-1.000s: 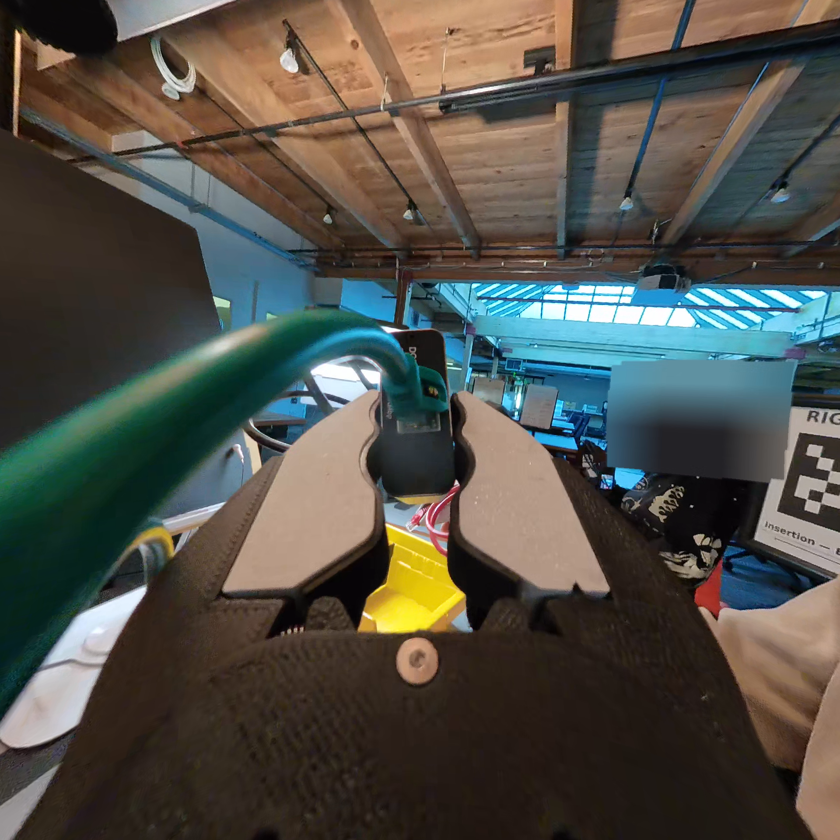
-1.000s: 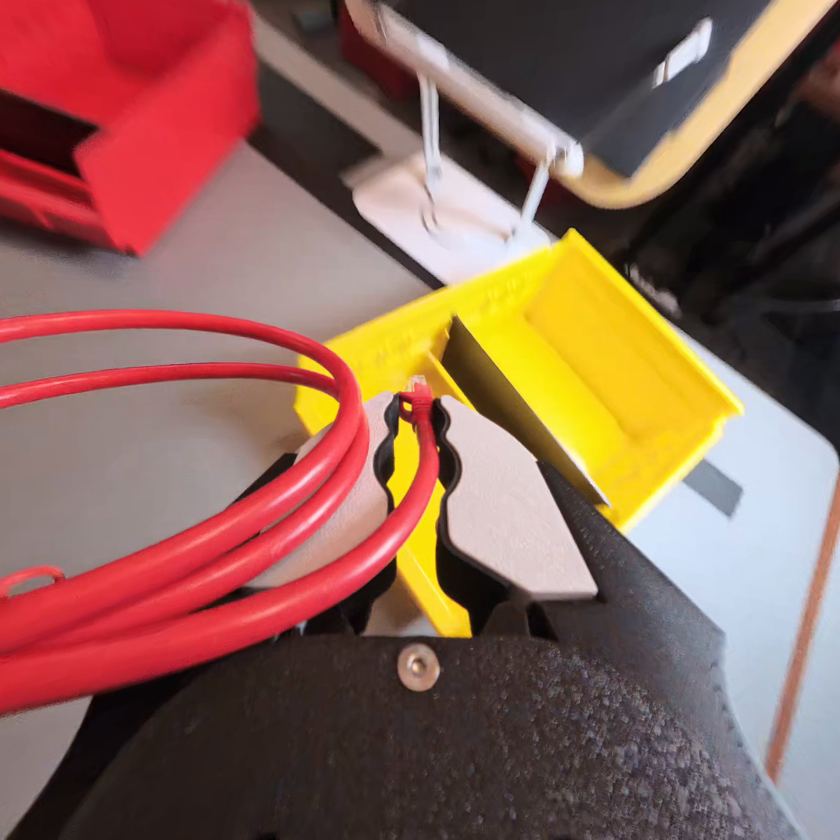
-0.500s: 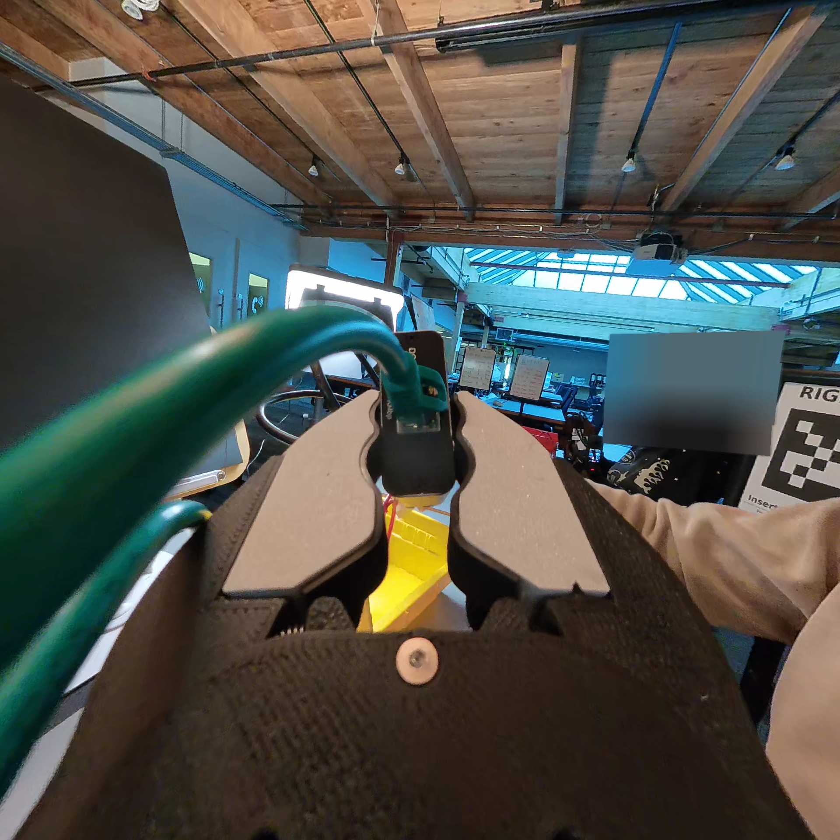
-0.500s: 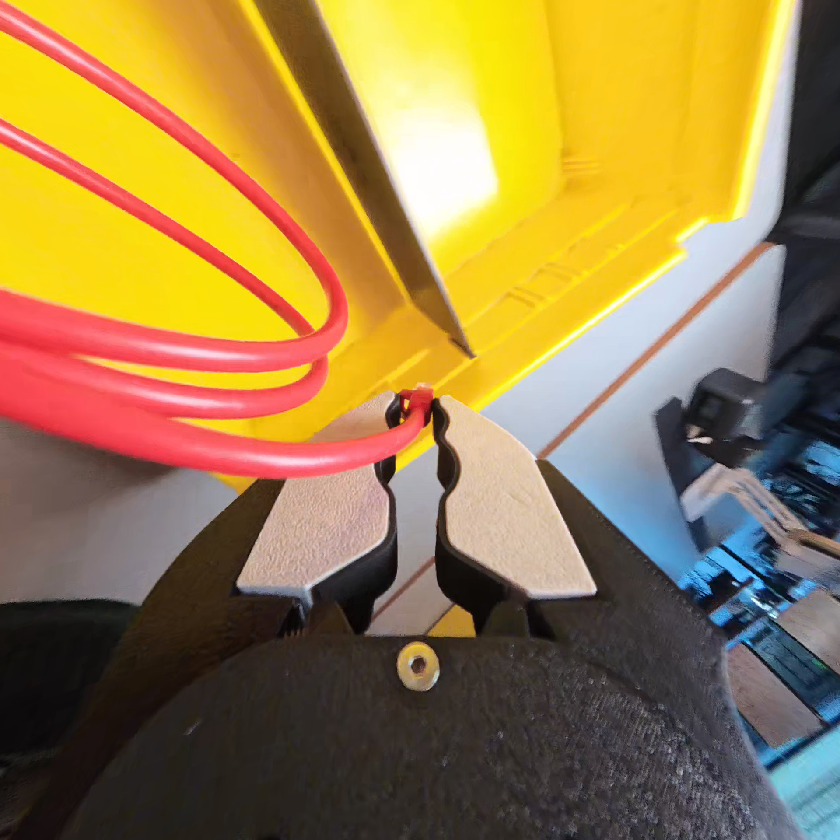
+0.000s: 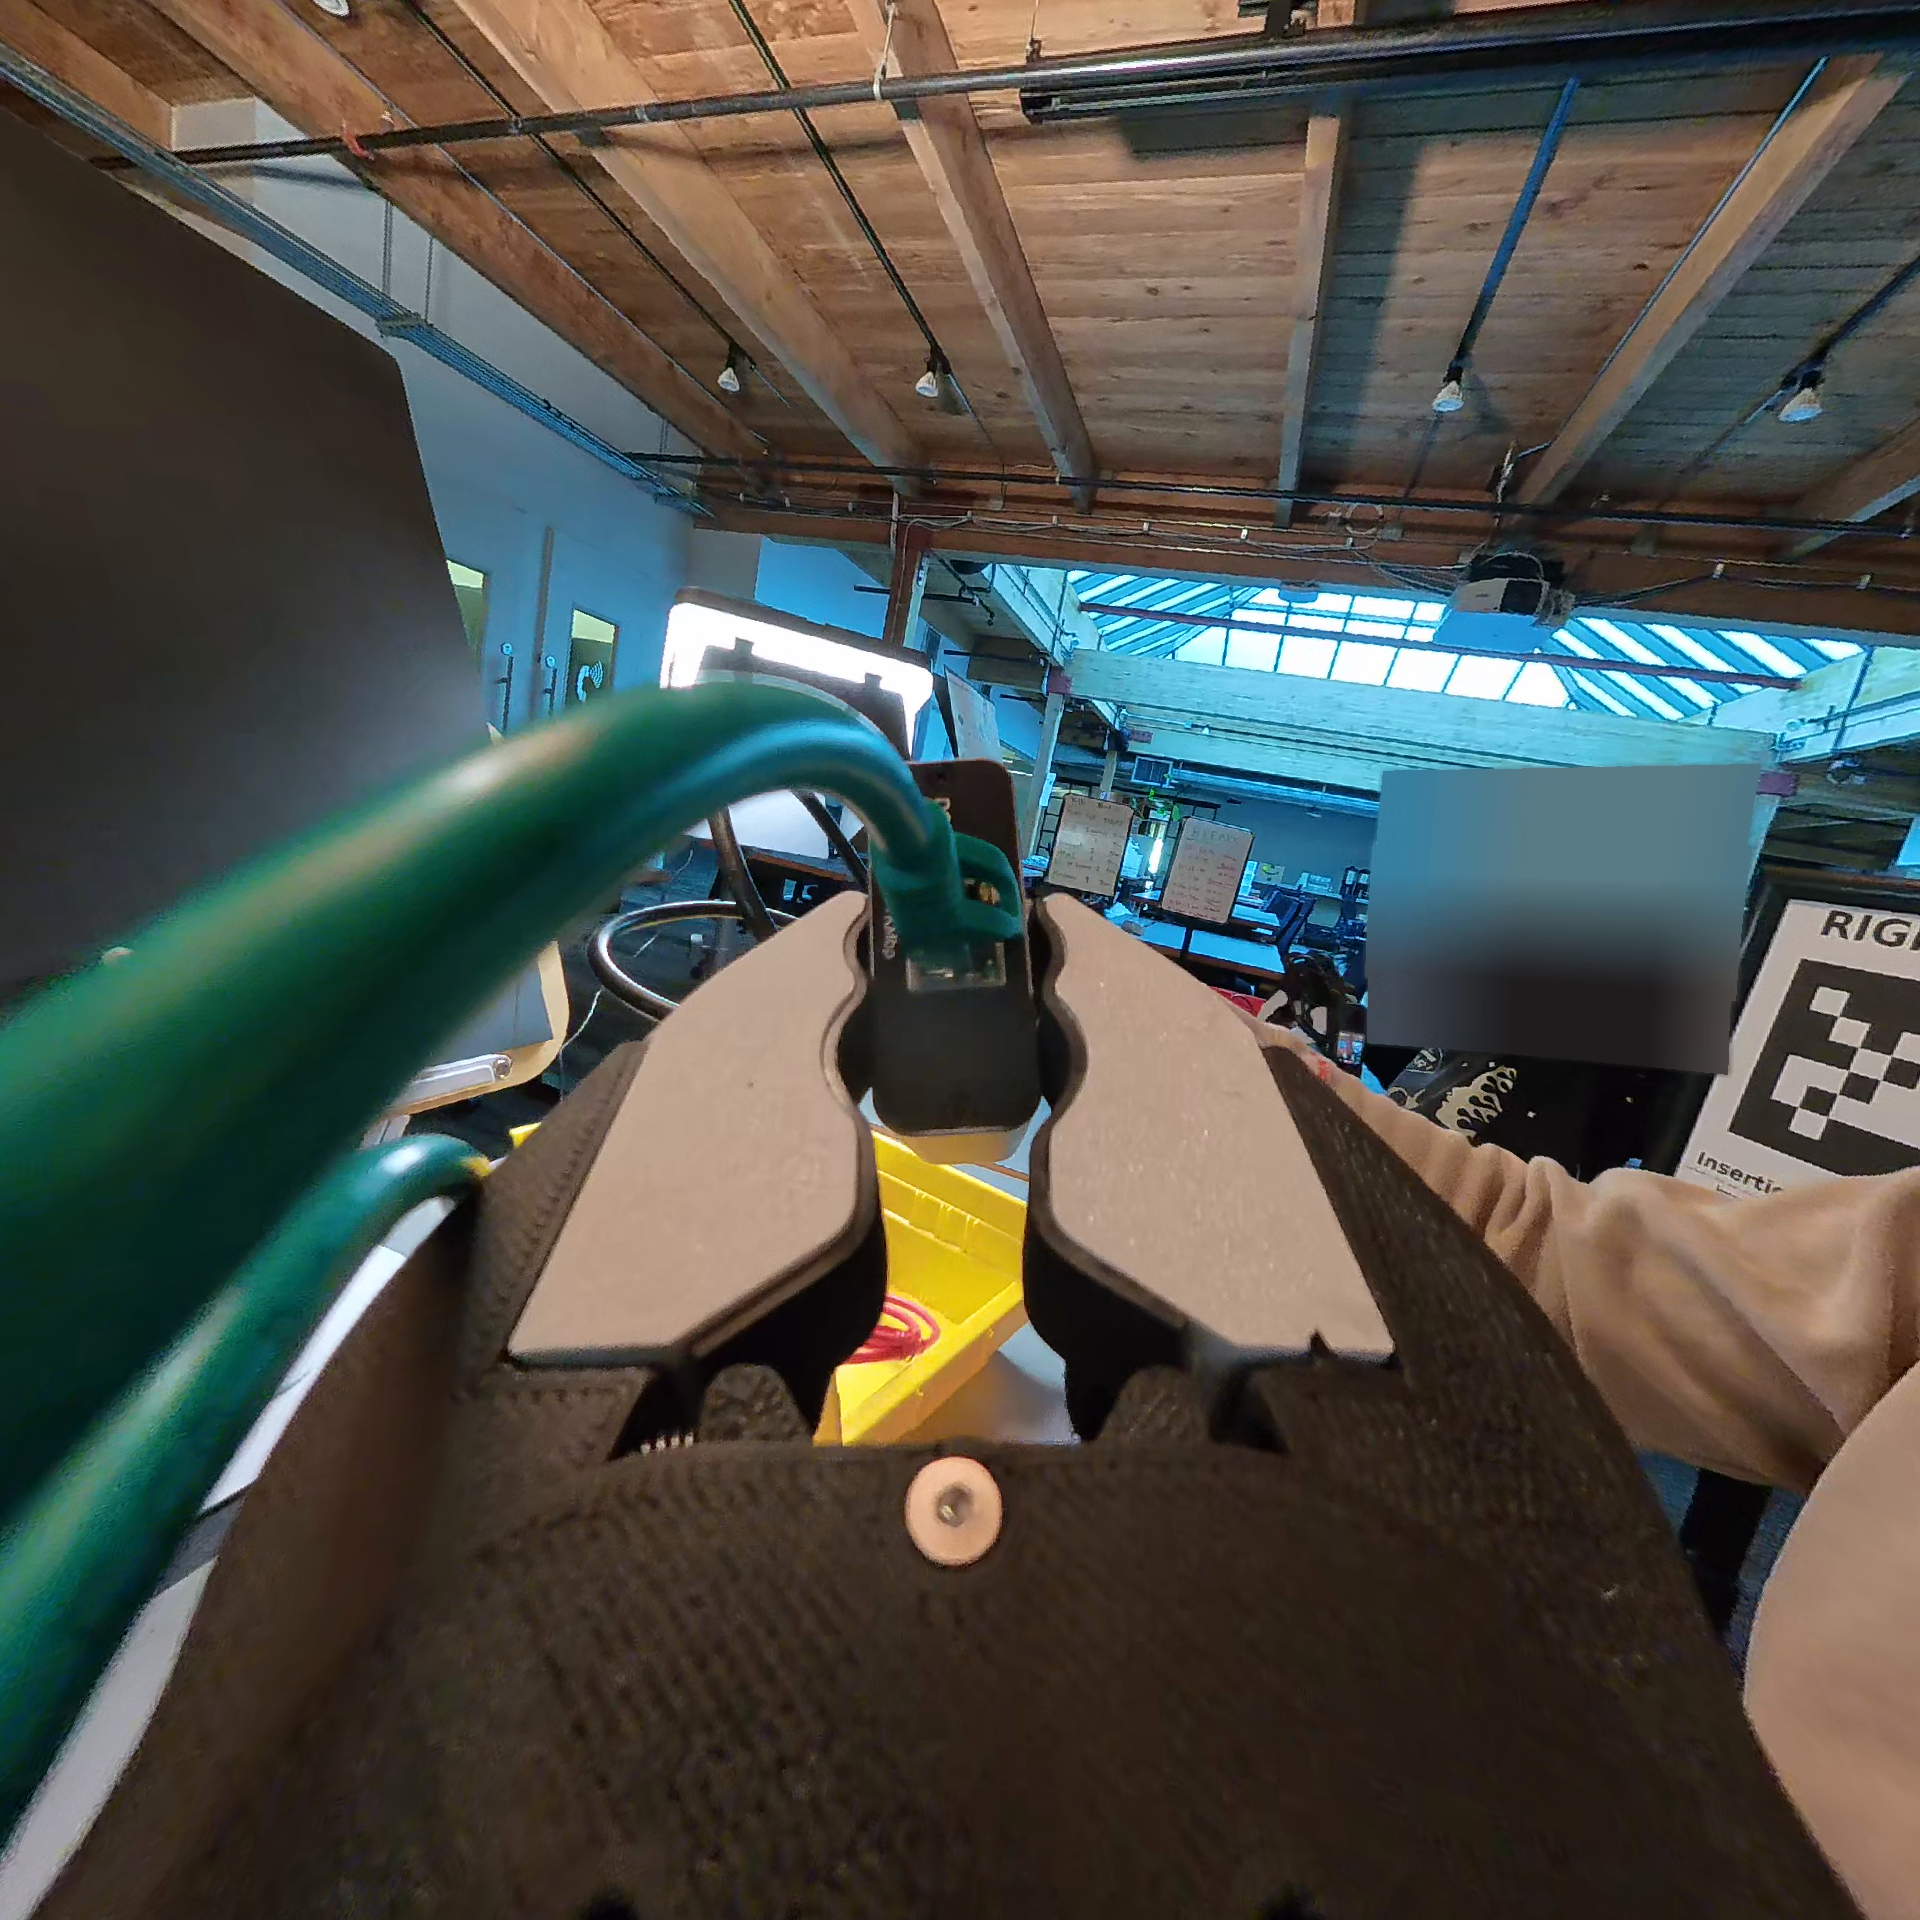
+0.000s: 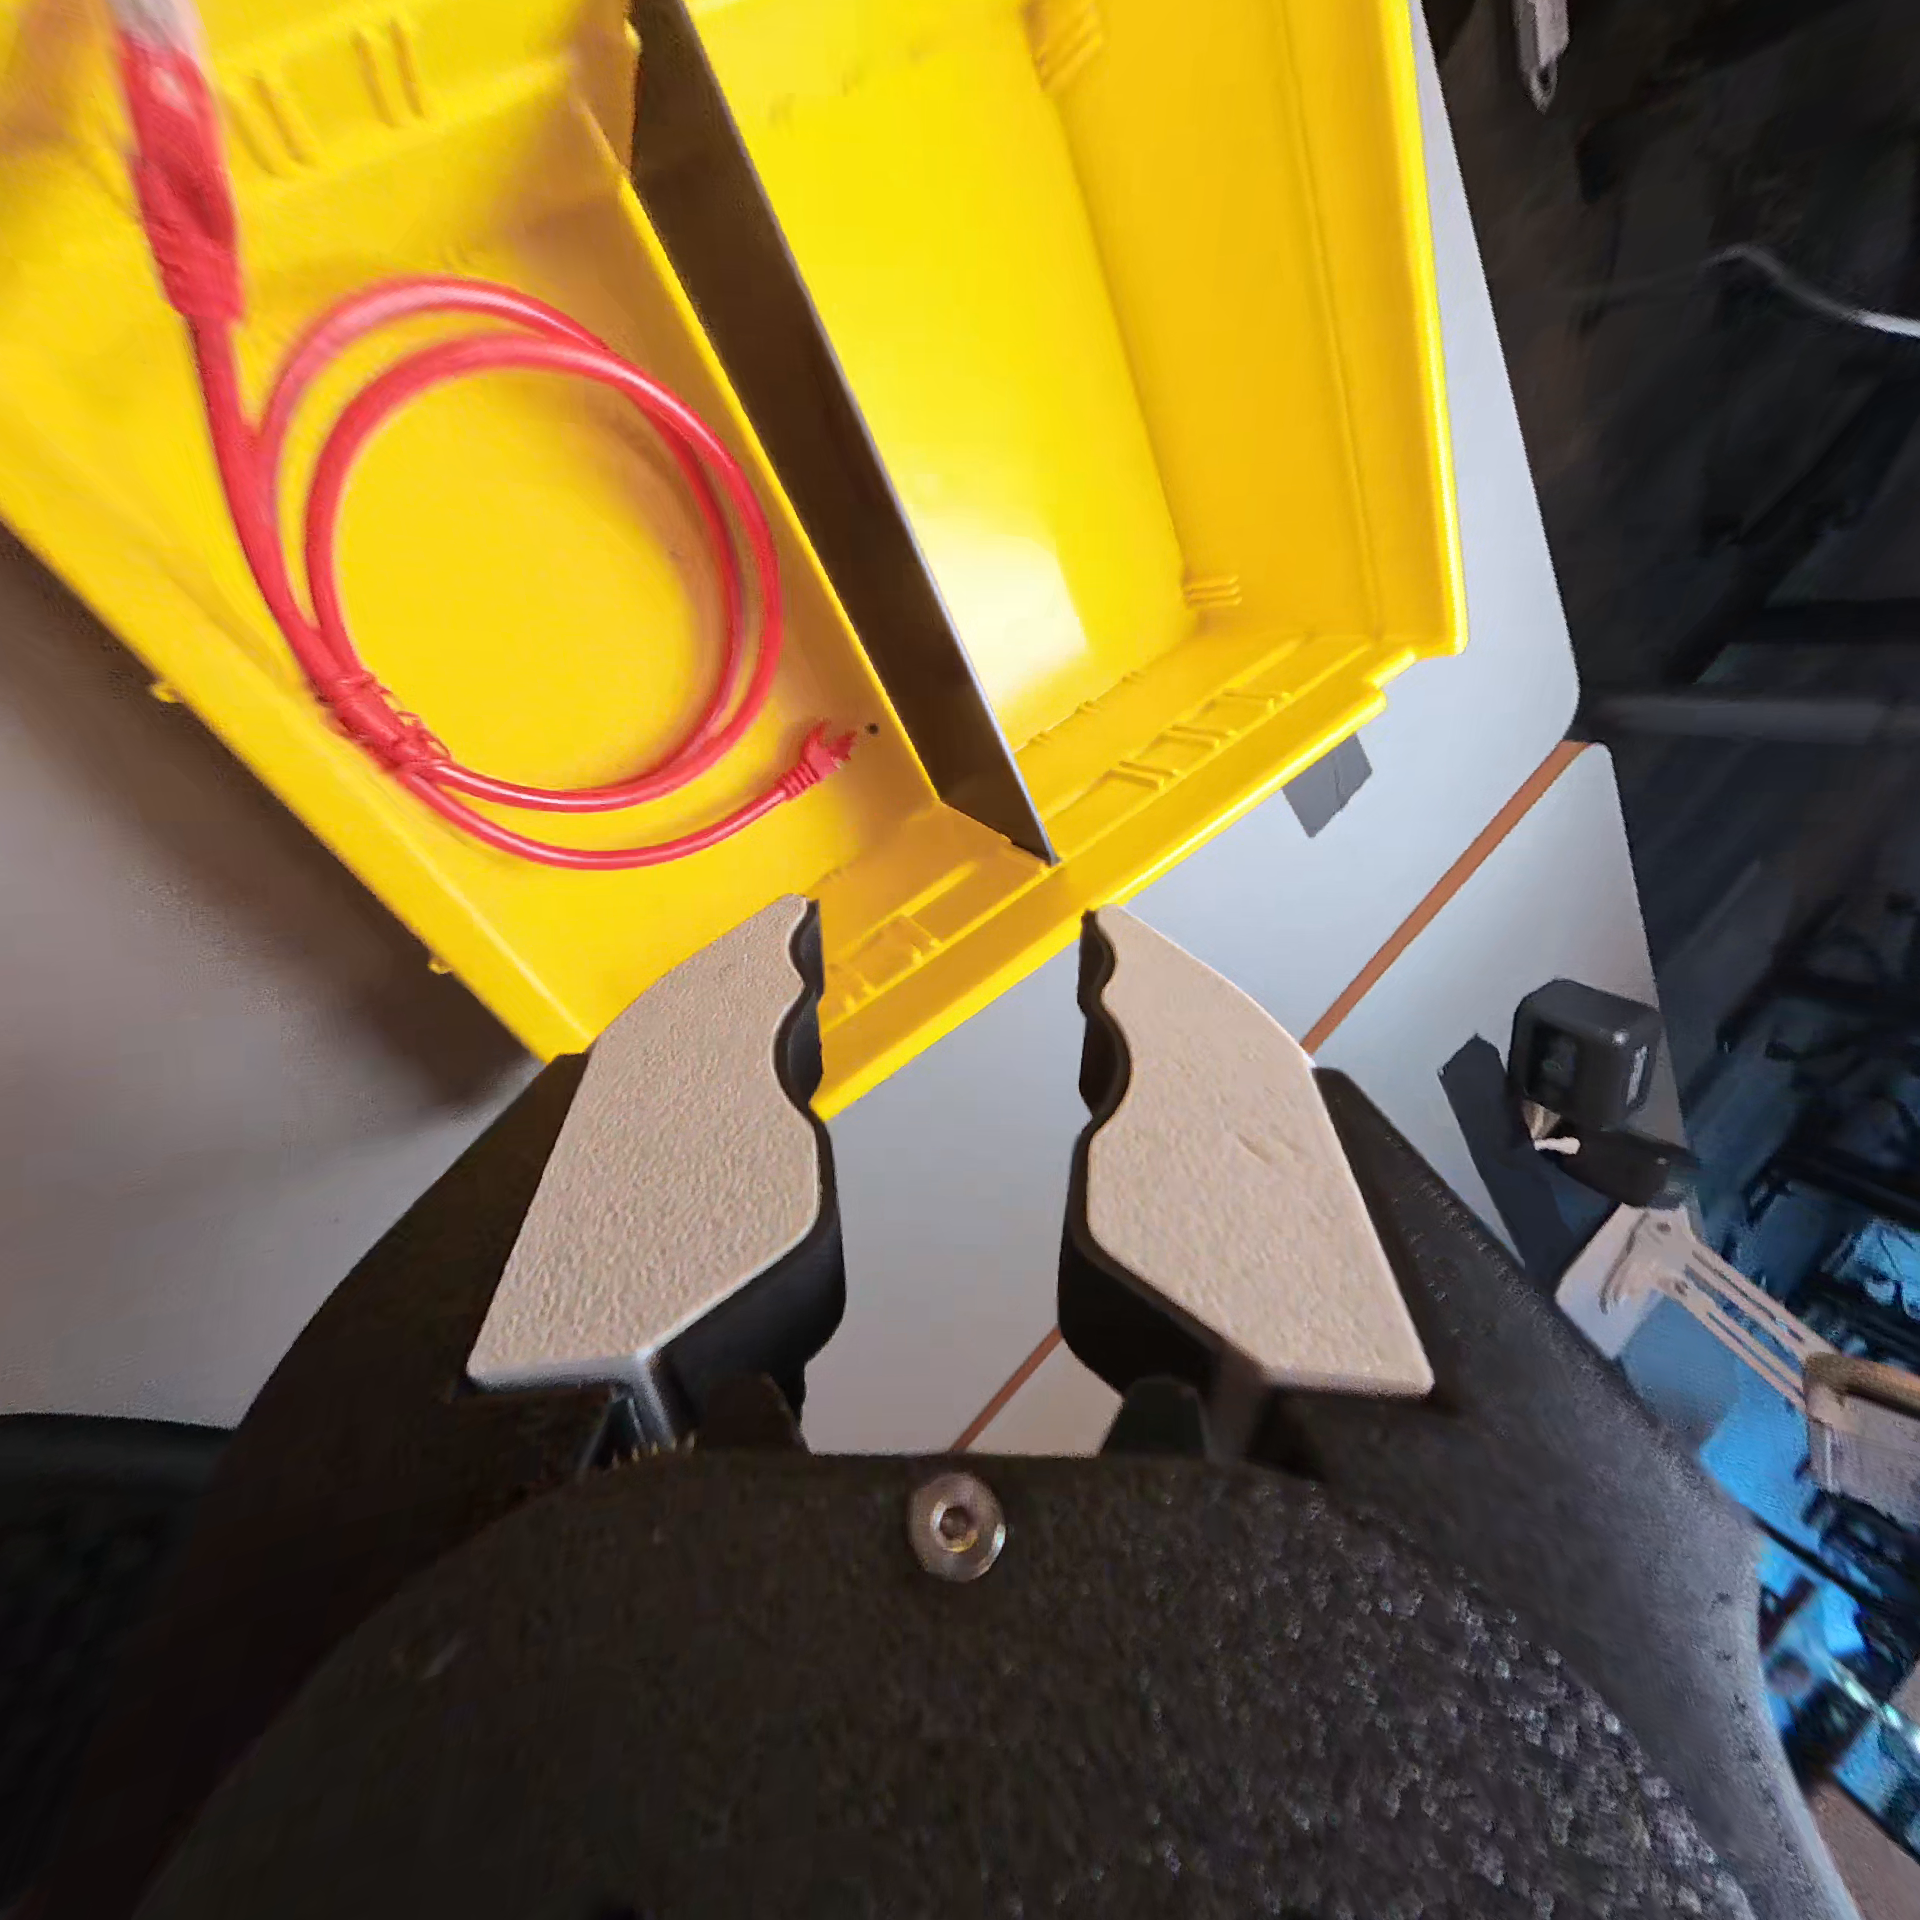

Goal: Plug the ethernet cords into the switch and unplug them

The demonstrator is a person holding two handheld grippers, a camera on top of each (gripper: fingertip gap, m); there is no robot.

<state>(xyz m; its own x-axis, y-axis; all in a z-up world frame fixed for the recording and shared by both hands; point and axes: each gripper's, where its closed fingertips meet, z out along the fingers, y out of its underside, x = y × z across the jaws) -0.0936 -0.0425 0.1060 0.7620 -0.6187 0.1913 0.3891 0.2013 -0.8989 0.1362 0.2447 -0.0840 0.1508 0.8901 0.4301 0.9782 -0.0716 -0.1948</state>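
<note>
Holding the small black switch [image 5: 954, 1049] clamped upright between its jaws, the left gripper [image 5: 951, 997] points up and out over the bench [image 6: 187, 1091], with the green cord [image 5: 436, 862] seated in a port on the switch; the right gripper [image 6: 948, 971] tilts down at the near corner of the yellow bin [image 6: 1039, 914], jaws apart and empty, the red cord [image 6: 540, 582] coiled in the bin's left compartment. The unplugging half appears under way; next, I judge, the right gripper must pinch the green plug at its latch and draw it straight out.

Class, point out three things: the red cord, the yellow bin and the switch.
red cord [image 6: 540, 551]: right wrist view, on its coil.
yellow bin [image 6: 1039, 935]: right wrist view, near rim.
switch [image 5: 956, 1070]: left wrist view, lower black body.
</note>
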